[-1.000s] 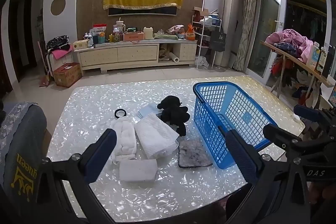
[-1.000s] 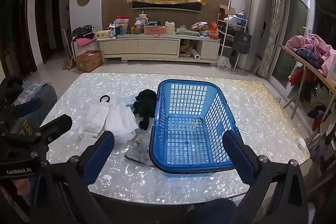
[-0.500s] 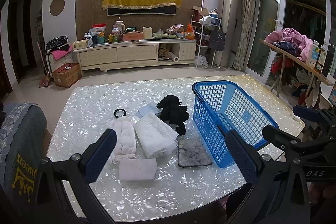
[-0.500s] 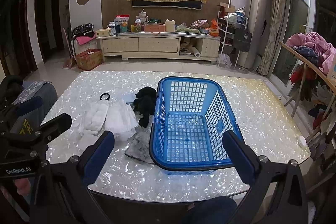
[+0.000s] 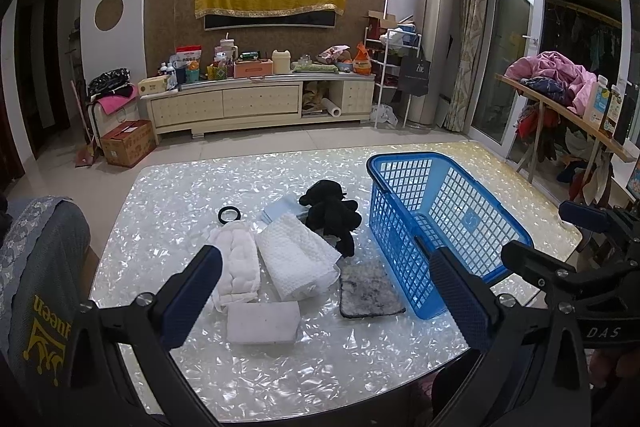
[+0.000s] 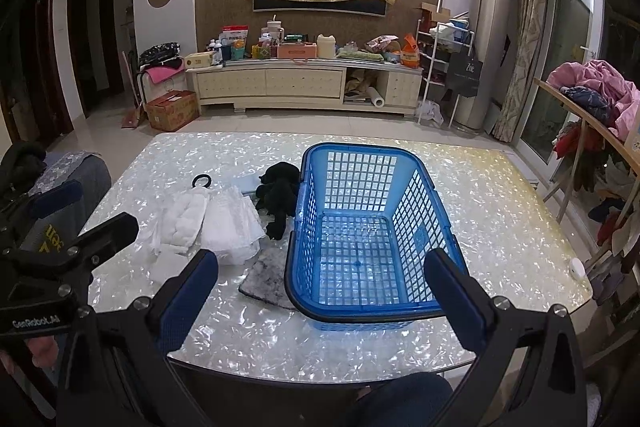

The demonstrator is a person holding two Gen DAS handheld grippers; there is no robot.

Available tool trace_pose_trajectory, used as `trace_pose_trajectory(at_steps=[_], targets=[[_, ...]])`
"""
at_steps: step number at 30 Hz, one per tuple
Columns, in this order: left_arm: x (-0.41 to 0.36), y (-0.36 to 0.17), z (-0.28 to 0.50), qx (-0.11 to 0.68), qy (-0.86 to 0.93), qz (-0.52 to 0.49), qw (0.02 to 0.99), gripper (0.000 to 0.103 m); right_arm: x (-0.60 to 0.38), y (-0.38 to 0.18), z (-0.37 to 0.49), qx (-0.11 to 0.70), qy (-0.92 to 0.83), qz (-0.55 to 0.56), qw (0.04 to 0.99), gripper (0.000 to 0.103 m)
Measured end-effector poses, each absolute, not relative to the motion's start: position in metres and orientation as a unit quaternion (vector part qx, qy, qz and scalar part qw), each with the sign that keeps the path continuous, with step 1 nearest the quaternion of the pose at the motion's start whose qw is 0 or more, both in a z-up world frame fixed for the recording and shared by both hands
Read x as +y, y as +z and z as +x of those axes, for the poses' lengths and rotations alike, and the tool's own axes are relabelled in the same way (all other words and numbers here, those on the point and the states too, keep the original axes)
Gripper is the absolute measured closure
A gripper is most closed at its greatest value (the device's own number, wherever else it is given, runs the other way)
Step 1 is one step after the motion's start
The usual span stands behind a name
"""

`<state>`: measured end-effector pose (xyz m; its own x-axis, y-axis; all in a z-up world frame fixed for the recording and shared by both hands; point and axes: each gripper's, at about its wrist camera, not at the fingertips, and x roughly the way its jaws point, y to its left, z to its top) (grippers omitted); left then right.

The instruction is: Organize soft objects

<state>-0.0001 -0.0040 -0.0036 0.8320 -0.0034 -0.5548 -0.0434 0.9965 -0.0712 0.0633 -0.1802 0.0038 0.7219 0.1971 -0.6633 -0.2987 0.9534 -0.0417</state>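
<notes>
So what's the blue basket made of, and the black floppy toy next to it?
The blue lattice basket looks like hard, slightly glossy plastic: stiff moulded grid walls, dark rim. The black floppy toy seems plush fabric, matte and fuzzy, with limp limbs. Its filling cannot be seen.

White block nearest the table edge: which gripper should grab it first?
Left. The left gripper is open and frames the white block; the right gripper, also open, faces the empty blue basket.
</notes>
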Motion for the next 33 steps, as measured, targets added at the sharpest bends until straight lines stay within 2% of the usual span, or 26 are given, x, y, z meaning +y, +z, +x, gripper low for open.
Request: trace_pose_trajectory(at_steps=[33], targets=[[-0.0048,-0.0042,-0.0001,0.291,0.012,-0.035,0.956,0.000,-0.1817,0.0039,0.0626,0.358,0.144,-0.069,0.920,0.000]])
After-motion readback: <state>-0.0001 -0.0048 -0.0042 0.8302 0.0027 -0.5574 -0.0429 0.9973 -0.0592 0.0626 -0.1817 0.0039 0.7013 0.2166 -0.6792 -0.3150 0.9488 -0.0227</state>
